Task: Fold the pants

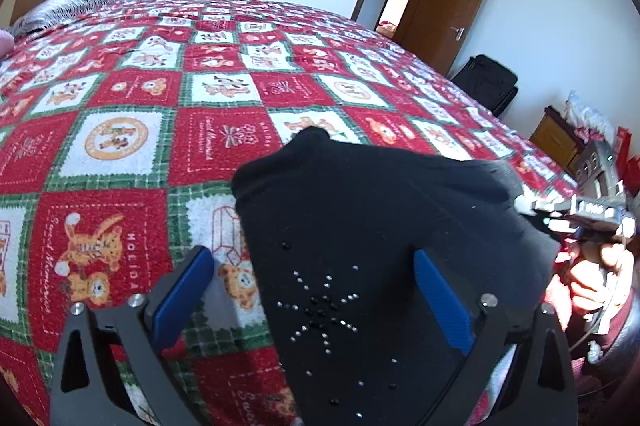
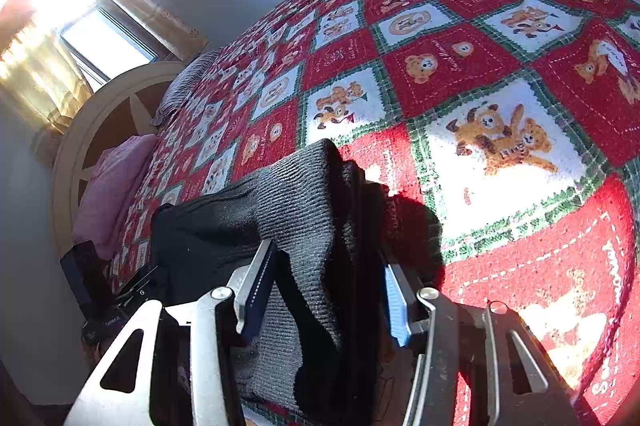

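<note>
Black knit pants [image 1: 372, 226] with a rhinestone star pattern lie bunched on the red, white and green patchwork bedspread [image 1: 160, 114]. My left gripper [image 1: 316, 266] is open, its blue pads wide apart, with the pants' left edge between them. In the right wrist view the pants [image 2: 304, 210] show as thick ribbed folds, and my right gripper [image 2: 326, 282] is shut on them. The right gripper also shows in the left wrist view [image 1: 536, 212], at the pants' right edge.
A striped pillow [image 1: 60, 10] and a curved headboard [image 2: 80, 130] are at the bed's head, with a pink pillow [image 2: 112, 182] beside them. An open wooden door [image 1: 444, 6], a black bag [image 1: 488, 78] and a wooden cabinet [image 1: 556, 138] stand past the bed's right side.
</note>
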The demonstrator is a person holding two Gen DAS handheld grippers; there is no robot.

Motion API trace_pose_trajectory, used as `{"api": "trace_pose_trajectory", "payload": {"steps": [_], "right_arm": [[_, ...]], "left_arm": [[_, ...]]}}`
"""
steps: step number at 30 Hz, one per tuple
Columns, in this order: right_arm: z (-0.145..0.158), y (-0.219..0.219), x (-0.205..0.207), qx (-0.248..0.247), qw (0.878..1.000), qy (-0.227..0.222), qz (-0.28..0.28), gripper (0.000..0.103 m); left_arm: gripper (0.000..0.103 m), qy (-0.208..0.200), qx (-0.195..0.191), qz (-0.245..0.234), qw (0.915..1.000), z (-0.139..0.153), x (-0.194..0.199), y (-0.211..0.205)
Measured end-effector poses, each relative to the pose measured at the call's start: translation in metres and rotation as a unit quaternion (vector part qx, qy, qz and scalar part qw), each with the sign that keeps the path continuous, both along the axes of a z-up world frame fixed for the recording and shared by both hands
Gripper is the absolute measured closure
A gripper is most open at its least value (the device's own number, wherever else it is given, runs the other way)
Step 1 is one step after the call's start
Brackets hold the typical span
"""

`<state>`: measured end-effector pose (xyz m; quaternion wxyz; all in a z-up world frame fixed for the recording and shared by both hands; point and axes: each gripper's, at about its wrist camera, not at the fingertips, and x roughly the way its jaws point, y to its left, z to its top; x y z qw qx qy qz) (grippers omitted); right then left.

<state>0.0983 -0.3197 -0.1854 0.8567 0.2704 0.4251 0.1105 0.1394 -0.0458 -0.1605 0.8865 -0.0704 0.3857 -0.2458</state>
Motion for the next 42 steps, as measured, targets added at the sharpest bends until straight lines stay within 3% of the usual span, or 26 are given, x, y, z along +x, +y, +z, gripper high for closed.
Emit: {"api": "trace_pose_trajectory", "payload": {"steps": [5, 7, 8, 10, 13, 14, 15, 23, 31, 35, 40, 41, 42], "right_arm": [[-0.005, -0.005, -0.001, 0.024, 1.0, 0.002, 0.0, 0.07], [-0.002, -0.001, -0.003, 0.015, 1.0, -0.005, 0.005, 0.075], [0.001, 0.002, -0.004, 0.006, 1.0, -0.011, 0.007, 0.076], [0.011, 0.012, -0.01, -0.024, 0.999, -0.027, 0.013, 0.078], [0.023, 0.024, -0.018, -0.067, 0.997, -0.044, 0.023, 0.078], [0.028, 0.027, -0.021, -0.076, 0.996, -0.049, 0.025, 0.078], [0.032, 0.029, -0.023, -0.079, 0.995, -0.055, 0.027, 0.079], [0.069, 0.057, 0.0, -0.075, 0.992, -0.078, 0.066, 0.079], [0.085, 0.156, 0.087, -0.055, 0.982, -0.095, 0.156, 0.079], [0.076, 0.23, 0.136, -0.017, 0.975, -0.096, 0.2, 0.079], [0.032, 0.304, 0.182, -0.009, 0.973, -0.058, 0.224, 0.079], [0.022, 0.311, 0.188, -0.016, 0.974, -0.048, 0.219, 0.078], [0.014, 0.311, 0.192, -0.019, 0.976, -0.042, 0.212, 0.078]], "left_arm": [[0.018, 0.012, -0.04, -0.002, 0.9991, -0.002, -0.001, 0.011], [0.036, 0.014, -0.045, -0.013, 0.9988, -0.001, -0.002, 0.01], [0.053, 0.021, -0.052, -0.022, 0.9982, -0.002, -0.001, 0.009], [0.058, 0.021, -0.05, -0.021, 0.9983, 0.0, -0.002, 0.006], [0.073, 0.021, -0.057, -0.022, 0.9979, 0.001, -0.003, 0.008], [0.085, 0.02, -0.061, -0.019, 0.9977, 0.003, -0.004, 0.01], [0.087, 0.017, -0.068, -0.016, 0.9974, 0.006, -0.005, 0.013], [0.091, -0.011, -0.086, -0.004, 0.9962, 0.031, -0.012, 0.047], [0.091, -0.052, -0.059, 0.085, 0.9933, 0.059, -0.01, 0.144], [0.091, -0.062, -0.017, 0.147, 0.987, 0.061, -0.009, 0.201], [0.085, -0.022, 0.027, 0.201, 0.979, 0.023, 0.005, 0.253], [0.08, -0.013, 0.029, 0.204, 0.9784, 0.015, 0.006, 0.258], [0.065, -0.005, 0.033, 0.216, 0.9758, 0.006, 0.008, 0.26]]}}
